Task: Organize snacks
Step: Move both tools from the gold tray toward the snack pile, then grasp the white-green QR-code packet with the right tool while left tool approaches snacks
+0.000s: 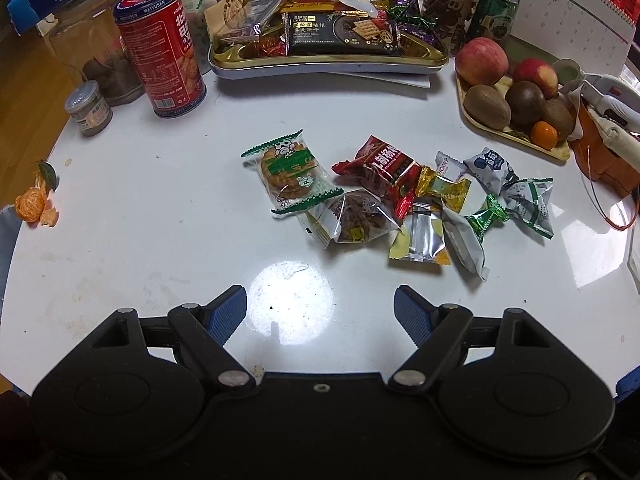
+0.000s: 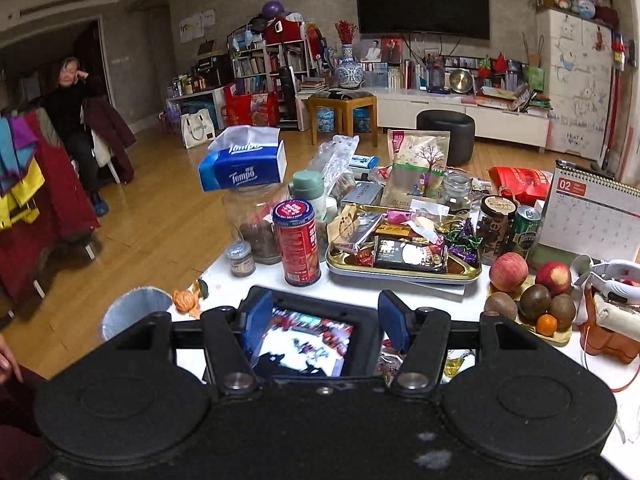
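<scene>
The left gripper [image 1: 320, 316], spread and empty, hovers low over the white table [image 1: 140, 240] before the loose snacks [image 1: 400, 196]. The right gripper [image 2: 326, 326], spread, sits higher; only its view shows the television [image 2: 422, 0].

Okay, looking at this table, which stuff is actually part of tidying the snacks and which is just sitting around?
Part of the job:
- loose wrapped snacks scattered mid-table
- green-wrapped cracker pack
- gold snack tray, already holding packets
- left gripper and right gripper, both open and empty

Just lying about:
- fruit tray
- red tin
- peeled mandarin
- desk calendar
- tissue pack
</scene>
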